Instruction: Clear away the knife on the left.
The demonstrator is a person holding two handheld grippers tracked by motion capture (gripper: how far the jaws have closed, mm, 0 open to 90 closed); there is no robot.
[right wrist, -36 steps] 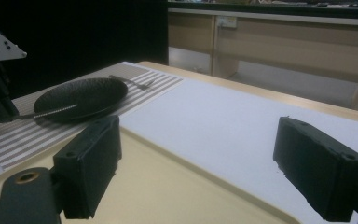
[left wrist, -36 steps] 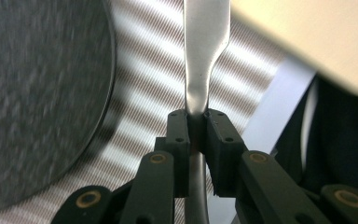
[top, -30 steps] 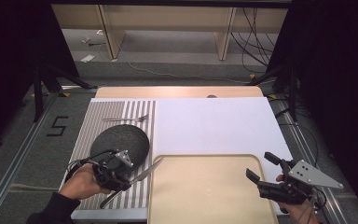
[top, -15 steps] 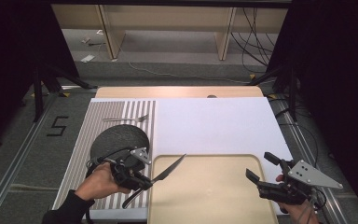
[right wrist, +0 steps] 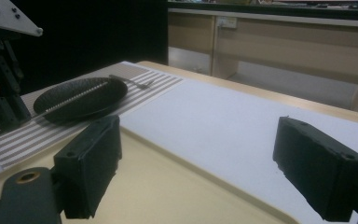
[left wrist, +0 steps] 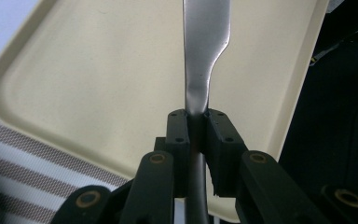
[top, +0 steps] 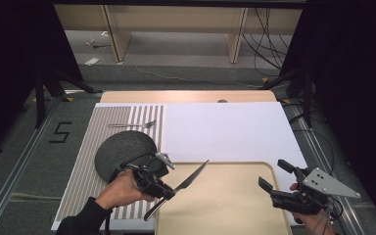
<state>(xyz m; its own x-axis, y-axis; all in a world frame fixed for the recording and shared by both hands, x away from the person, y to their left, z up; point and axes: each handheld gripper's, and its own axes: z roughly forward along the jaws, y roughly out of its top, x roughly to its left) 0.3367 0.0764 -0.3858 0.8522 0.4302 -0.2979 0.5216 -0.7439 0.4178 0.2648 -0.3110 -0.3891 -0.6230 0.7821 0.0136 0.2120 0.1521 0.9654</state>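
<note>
knife [top: 188, 180] sits pinched in the left claw [top: 169, 188], gripped at the neck where handle meets blade, blade pointing out over the near-left corner of the beige tray [top: 235, 215]. in the left gripper view the two pads [left wrist: 178, 128] press on the metal from either side with the blade [left wrist: 205, 46] rising straight ahead above the tray. the right claw [top: 274, 177] hangs spread wide and empty over the tray's right edge.

what could go wrong, as a guess: the hold is narrow and close to the blade, so the long handle trailing behind could lever the knife round in the pads and let it droop or slip out short of the tray. set down tip-first, it might skid on the smooth tray, or catch the raised rim.

on the striped placemat [top: 85, 166] the dark plate [top: 122, 149] lies just behind the left hand [top: 122, 188], a fork [top: 132, 125] beyond it. the hand hides the plate's near rim, the knife's handle end is dark and hard to make out, and the tray's front edge is cut off by the frame. the counter [top: 186, 96] shows as a wooden strip at the back.
</note>
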